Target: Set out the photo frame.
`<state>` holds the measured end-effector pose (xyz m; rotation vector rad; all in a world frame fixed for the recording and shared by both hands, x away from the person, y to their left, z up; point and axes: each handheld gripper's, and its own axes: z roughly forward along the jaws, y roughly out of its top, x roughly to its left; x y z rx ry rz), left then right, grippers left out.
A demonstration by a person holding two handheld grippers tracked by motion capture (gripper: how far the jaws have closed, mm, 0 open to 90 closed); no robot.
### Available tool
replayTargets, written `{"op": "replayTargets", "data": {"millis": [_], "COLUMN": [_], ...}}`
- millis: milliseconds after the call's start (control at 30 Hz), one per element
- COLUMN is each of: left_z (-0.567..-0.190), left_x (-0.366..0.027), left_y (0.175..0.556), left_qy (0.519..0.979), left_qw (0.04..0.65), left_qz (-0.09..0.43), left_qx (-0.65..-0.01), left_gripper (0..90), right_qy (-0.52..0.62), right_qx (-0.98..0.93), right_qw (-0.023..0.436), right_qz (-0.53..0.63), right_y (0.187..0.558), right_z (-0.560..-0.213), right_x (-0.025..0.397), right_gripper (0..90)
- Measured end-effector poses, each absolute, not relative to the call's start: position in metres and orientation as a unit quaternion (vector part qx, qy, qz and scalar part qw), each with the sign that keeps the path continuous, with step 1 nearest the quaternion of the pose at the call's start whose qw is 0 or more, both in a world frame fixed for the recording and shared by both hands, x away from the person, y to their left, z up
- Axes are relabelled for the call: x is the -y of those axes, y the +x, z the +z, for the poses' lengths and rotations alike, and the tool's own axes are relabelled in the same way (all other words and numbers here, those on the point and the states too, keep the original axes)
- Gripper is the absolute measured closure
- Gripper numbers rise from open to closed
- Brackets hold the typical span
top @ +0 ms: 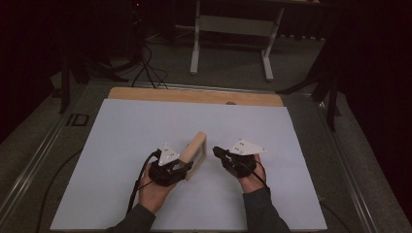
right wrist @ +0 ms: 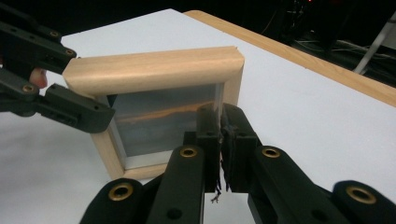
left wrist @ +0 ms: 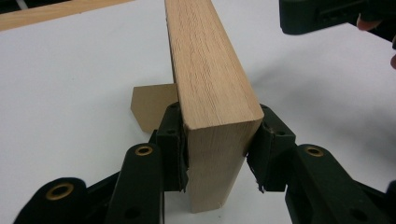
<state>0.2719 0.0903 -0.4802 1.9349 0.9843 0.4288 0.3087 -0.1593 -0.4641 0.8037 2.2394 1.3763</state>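
steadying a picture frame on the desk

high view: the left gripper [top: 180,167] holds a small wooden picture frame [top: 195,150] upright on its edge near the middle of the desk [top: 121,131], a little toward the person. the right gripper [top: 217,152] sits just beside the frame at its 3 o'clock, not touching. to do this well, i judge the left hold should stay level so the frame does not tip while the right one comes in.

left gripper view: the fingers [left wrist: 173,149] pinch the frame's near side rail [left wrist: 212,88] from both flanks. a brown stand flap [left wrist: 152,105] pokes out behind the frame at 9 o'clock and rests on the white sheet. the grip sits close to the end of the rail, so a twist could slip it.

right gripper view: the fingers [right wrist: 208,133] are pressed together with nothing between them, aimed at the glass front [right wrist: 163,123]. they would need to spread before taking the right rail.

around: a bare wooden strip [top: 194,95] runs along the desk at 12 o'clock, and a white stand [top: 231,39] is on the floor beyond. nothing blocks the way.
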Motion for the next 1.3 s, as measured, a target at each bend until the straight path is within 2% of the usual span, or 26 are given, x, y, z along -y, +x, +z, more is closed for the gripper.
{"op": "replayTargets", "data": {"millis": [300, 567, 1033, 1300], "left_z": [-0.48, -0.481, -0.482, -0.482], "left_x": [-0.082, -0.08, -0.064, -0.058], "left_y": [0.266, 0.264, 0.252, 0.246], "left_qy": [0.797, 0.802, 0.827, 0.832], "left_qw": [0.438, 0.441, 0.449, 0.447], "left_qz": [0.19, 0.188, 0.183, 0.189], "left_qx": [-0.37, -0.356, -0.286, -0.268], "left_gripper": [60.6, 60.7, 60.7, 60.6], "right_qy": [0.292, 0.295, 0.3, 0.301], "right_qx": [-0.793, -0.789, -0.782, -0.781], "right_qw": [0.201, 0.205, 0.211, 0.212], "right_qz": [0.496, 0.499, 0.504, 0.505], "right_y": [0.309, 0.309, 0.31, 0.31], "right_z": [-0.461, -0.459, -0.454, -0.454], "right_x": [0.163, 0.166, 0.172, 0.172], "right_gripper": [85.8, 85.9, 86.0, 86.1]}}
